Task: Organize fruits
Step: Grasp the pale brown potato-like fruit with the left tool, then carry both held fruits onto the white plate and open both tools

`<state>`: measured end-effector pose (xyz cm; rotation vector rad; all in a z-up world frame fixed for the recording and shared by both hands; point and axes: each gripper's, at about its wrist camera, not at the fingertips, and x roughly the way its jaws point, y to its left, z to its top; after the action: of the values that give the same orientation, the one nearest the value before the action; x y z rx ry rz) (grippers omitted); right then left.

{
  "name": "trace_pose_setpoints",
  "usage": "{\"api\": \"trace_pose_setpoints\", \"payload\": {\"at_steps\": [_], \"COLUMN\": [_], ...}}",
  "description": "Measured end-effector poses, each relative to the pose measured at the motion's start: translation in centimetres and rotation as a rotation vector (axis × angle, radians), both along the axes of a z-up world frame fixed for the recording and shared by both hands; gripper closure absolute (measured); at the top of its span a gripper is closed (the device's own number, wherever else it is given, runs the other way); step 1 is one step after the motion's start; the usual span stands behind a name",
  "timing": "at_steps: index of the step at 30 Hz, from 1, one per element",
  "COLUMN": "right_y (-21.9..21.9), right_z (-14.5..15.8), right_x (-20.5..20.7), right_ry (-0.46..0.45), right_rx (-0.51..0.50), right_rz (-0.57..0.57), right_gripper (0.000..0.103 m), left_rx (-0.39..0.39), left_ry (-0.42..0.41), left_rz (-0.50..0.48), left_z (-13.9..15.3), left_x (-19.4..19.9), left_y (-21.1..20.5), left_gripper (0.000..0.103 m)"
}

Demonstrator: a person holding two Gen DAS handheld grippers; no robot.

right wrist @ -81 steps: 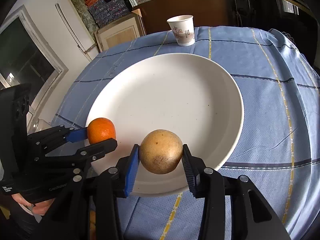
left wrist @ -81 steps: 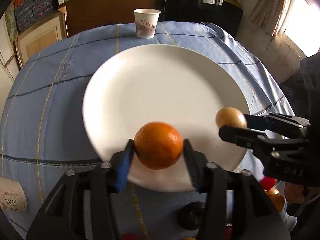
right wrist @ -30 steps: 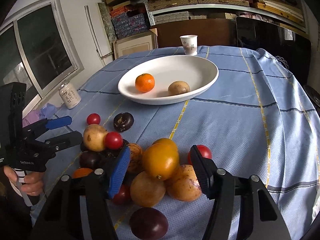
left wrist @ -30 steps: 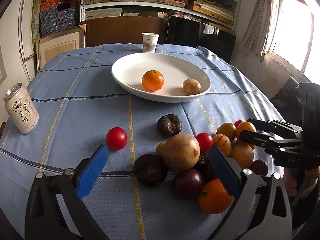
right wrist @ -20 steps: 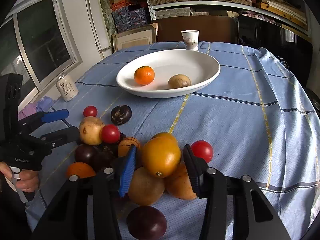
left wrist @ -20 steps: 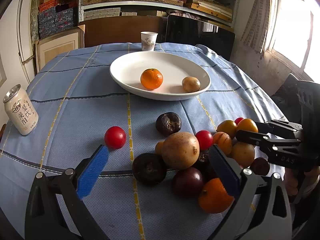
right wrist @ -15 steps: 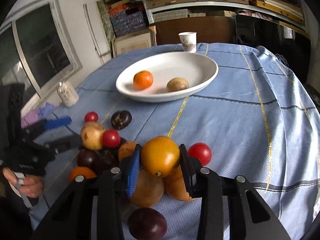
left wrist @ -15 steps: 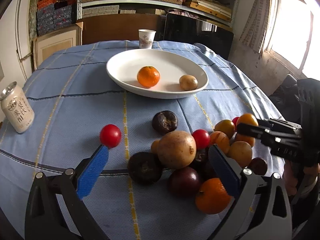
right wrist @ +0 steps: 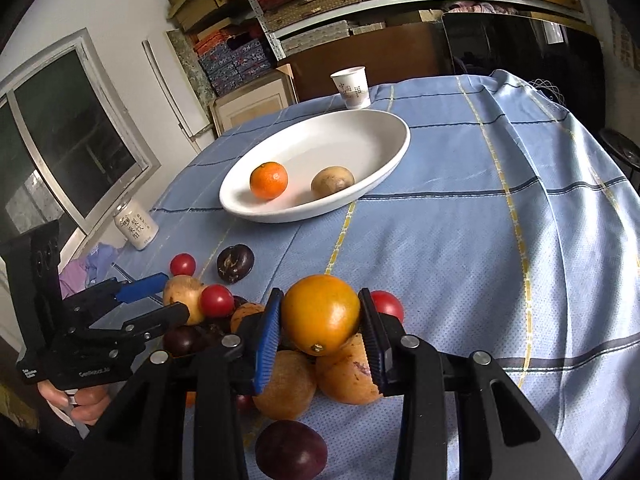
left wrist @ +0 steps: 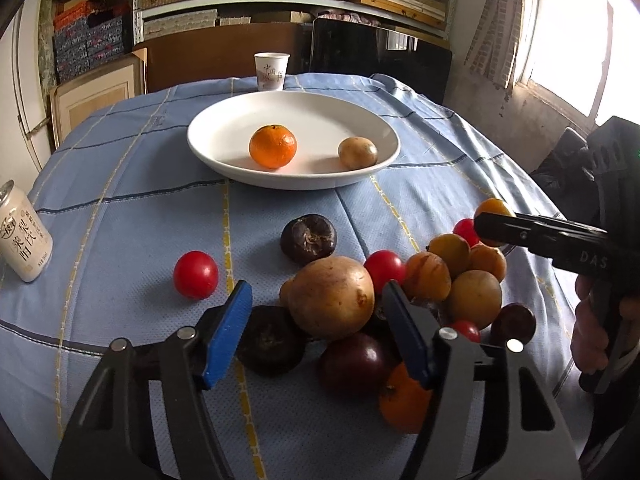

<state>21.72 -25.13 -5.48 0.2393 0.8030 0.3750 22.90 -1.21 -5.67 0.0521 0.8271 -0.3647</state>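
A pile of several fruits lies on the blue cloth near me. My left gripper (left wrist: pixel 316 286) straddles a large tan round fruit (left wrist: pixel 330 296) on top of the pile. Its jaws are closing and a gap still shows at the left pad. My right gripper (right wrist: pixel 320 294) is shut on a yellow-orange fruit (right wrist: pixel 320 314) at the pile's right side, also seen as the yellow-orange fruit (left wrist: pixel 494 210) from the left wrist. Farther back, the white plate (left wrist: pixel 208 148) holds a mandarin (left wrist: pixel 273 147) and a small brown fruit (left wrist: pixel 357 153).
A red tomato (left wrist: pixel 196 275) and a dark wrinkled fruit (left wrist: pixel 307 238) lie apart from the pile. A drink can (left wrist: pixel 22 232) stands at the left edge, a paper cup (left wrist: pixel 271 71) behind the plate. A person's hand (left wrist: pixel 588 344) grips the right tool.
Both grippers left the mandarin and brown fruit on the plate and drew back to the pile. The right jaws closed on the yellow-orange fruit. The left jaws narrowed around the tan fruit.
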Motion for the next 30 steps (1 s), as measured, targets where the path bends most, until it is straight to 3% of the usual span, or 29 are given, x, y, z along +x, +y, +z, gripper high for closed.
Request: {"api": "trace_pose_setpoints", "payload": {"at_steps": [14,21,25,30], "right_y": [-0.1,0.0,0.1,1.1], "right_z": [0.2,0.4,0.8,3.1], "right_x": [-0.2,-0.4,-0.2,2.3], "right_ry": [-0.007,-0.026,-0.041,-0.044], "right_rx": [0.012,0.012,0.025,0.014], "right_rz": [0.006,0.002,0.010,0.049], "right_gripper": [0.065,0.065,0.065,0.065], "left_rx": [0.006,0.000,-0.044,-0.128], "left_ry": [0.027,0.029,0.032,0.034], "left_rz": [-0.034,-0.025,0.006,-0.005], "left_z": [-0.6,-0.6,0.2,3.3], "left_x": [0.4,0.4,0.5,3.2], "left_y": [-1.0,-0.9,-0.1,1.5], "left_gripper": [0.056,0.059,0.059,0.059]}}
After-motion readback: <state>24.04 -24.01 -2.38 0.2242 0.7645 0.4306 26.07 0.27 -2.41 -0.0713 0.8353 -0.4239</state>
